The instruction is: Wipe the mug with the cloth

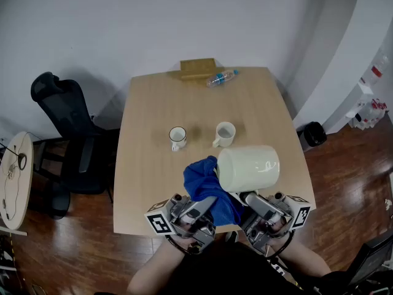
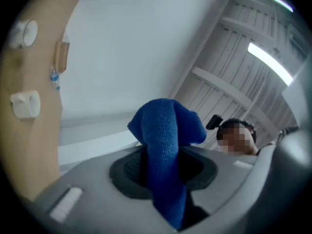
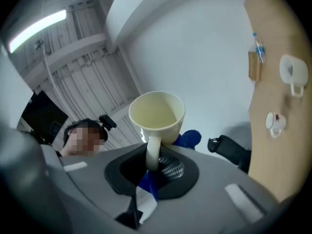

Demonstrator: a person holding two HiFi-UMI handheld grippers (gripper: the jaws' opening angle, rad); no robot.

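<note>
A large cream mug (image 1: pixel 249 168) is held up close to the head camera, lying sideways with its mouth to the left. My right gripper (image 1: pixel 245 196) is shut on its handle (image 3: pixel 153 150), and the mug's open mouth (image 3: pixel 157 111) faces the right gripper view. My left gripper (image 1: pixel 212 201) is shut on a blue cloth (image 1: pixel 206 183), which bunches up against the mug's rim. In the left gripper view the cloth (image 2: pixel 165 150) sticks out between the jaws. Both grippers point upward, side by side.
Below lies a wooden table (image 1: pixel 147 171) with two small white mugs (image 1: pixel 177 137) (image 1: pixel 225 134), a plastic bottle (image 1: pixel 221 77) and a wooden block (image 1: pixel 198 68) at its far edge. A black office chair (image 1: pixel 67 128) stands left of the table.
</note>
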